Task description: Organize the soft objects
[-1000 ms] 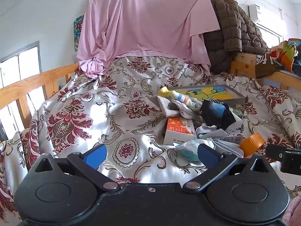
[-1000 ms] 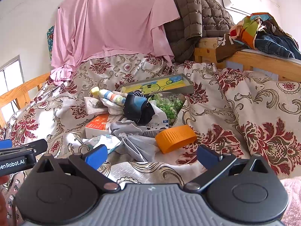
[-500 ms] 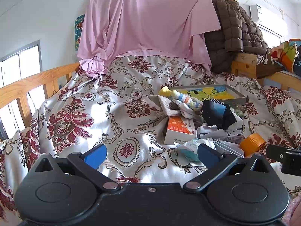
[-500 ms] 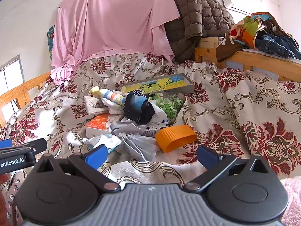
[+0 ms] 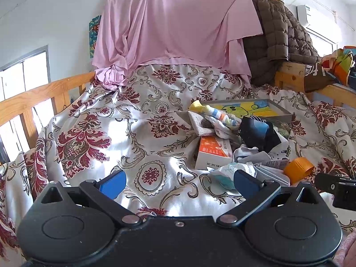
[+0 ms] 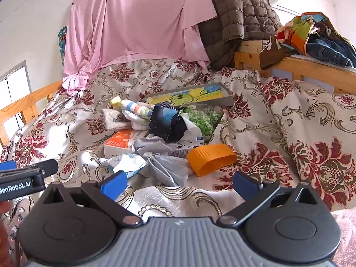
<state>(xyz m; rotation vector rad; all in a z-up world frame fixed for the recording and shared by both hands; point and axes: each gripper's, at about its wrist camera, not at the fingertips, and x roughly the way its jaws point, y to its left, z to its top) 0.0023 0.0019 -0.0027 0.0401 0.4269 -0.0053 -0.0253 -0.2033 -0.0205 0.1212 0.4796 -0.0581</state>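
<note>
Left gripper, marked "enRobot.AI", and right gripper both spread, empty

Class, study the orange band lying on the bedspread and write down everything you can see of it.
The orange band is a wide, flattened oval loop, open through the middle, of what looks like stiff plastic, with fine vertical ribs on its left outer face. It lies on its side on the floral bedspread at the right edge of the clutter pile. Its left end touches or overlaps a crumpled grey face mask. Neither claw touches it.
</note>
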